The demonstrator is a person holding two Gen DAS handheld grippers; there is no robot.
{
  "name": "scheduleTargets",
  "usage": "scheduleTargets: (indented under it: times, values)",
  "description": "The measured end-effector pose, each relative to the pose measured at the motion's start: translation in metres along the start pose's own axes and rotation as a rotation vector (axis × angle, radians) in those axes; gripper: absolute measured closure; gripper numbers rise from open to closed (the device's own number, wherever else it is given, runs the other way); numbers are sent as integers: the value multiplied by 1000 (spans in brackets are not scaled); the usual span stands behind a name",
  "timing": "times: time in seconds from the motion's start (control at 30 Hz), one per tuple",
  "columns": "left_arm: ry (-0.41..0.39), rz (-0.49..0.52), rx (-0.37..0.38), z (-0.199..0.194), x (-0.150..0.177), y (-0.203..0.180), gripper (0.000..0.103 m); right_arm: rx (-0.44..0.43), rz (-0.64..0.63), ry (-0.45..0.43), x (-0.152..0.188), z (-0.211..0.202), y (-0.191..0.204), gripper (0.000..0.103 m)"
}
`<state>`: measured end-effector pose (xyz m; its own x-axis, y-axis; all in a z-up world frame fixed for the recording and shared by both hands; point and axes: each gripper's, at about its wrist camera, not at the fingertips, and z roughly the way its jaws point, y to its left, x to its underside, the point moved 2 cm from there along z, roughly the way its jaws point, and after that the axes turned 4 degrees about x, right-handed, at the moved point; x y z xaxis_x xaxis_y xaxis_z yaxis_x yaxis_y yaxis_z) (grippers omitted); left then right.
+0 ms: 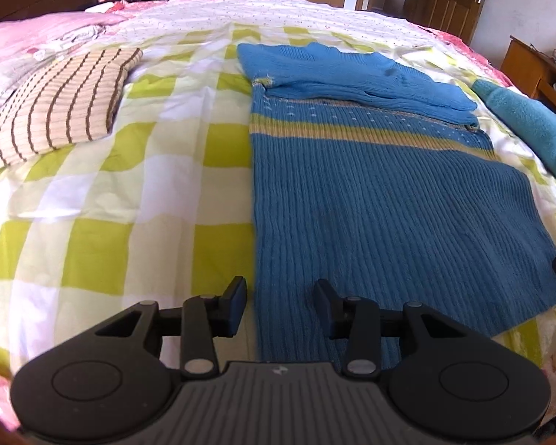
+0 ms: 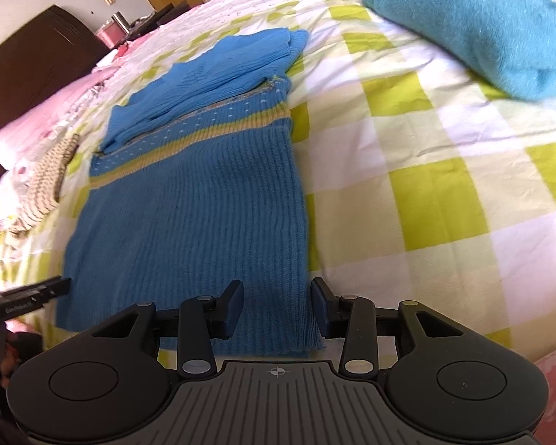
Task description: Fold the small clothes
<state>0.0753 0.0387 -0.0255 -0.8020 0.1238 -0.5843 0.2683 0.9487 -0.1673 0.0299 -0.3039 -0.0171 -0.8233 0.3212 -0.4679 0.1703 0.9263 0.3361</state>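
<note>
Left gripper [image 1: 280,306] sits at the near left hem corner of the blue ribbed knit sweater [image 1: 370,185], jaws apart, knit edge lying between them but pads not pressing it. Right gripper [image 2: 276,306] likewise unclamped, straddling the near right hem corner.

Risks, as I judge them: pads may pinch only the top layer, or catch the green-and-white checked bedsheet [image 1: 129,185] with it, so the fold drags bedding. Uneven lift between the two corners would skew the fold; loose knit stretches and sags.

Sweater lies flat along the bed, sleeves already folded across its far end, yellow stripe band just below them. Striped beige folded garment [image 1: 62,107] left of sweater, teal fleece item [image 1: 530,126] right of it.
</note>
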Motion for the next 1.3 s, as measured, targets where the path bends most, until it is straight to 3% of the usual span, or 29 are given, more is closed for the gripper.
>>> scheduleTargets:
  times: [0.13,0.2,0.37,0.53,0.63,0.77,0.93,1.2,1.3]
  values:
    - [3,-41,10,-2,2,1,79,-41,27,23,0,2,-2,66]
    - [7,-57,36,-2,1,1,85,-58,48,31,0,4,-4,69]
    - [0,-63,75,1,3,4,86,-78,89,53,-1,8,-8,82]
    - [0,-107,126,1,3,13,85,-66,57,53,0,11,-1,87]
    - [1,-123,135,1,2,14,85,-53,67,40,0,8,-3,87]
    - [1,-119,135,-1,2,13,85,-11,45,-16,-1,2,-1,80]
    - [-2,-113,124,2,0,11,83,-1,44,-31,-11,12,-3,81]
    - [-9,-113,141,6,-3,11,80,-85,45,-6,-17,24,0,79]
    - [-7,-144,190,5,-4,14,88,-125,51,17,-16,25,3,91]
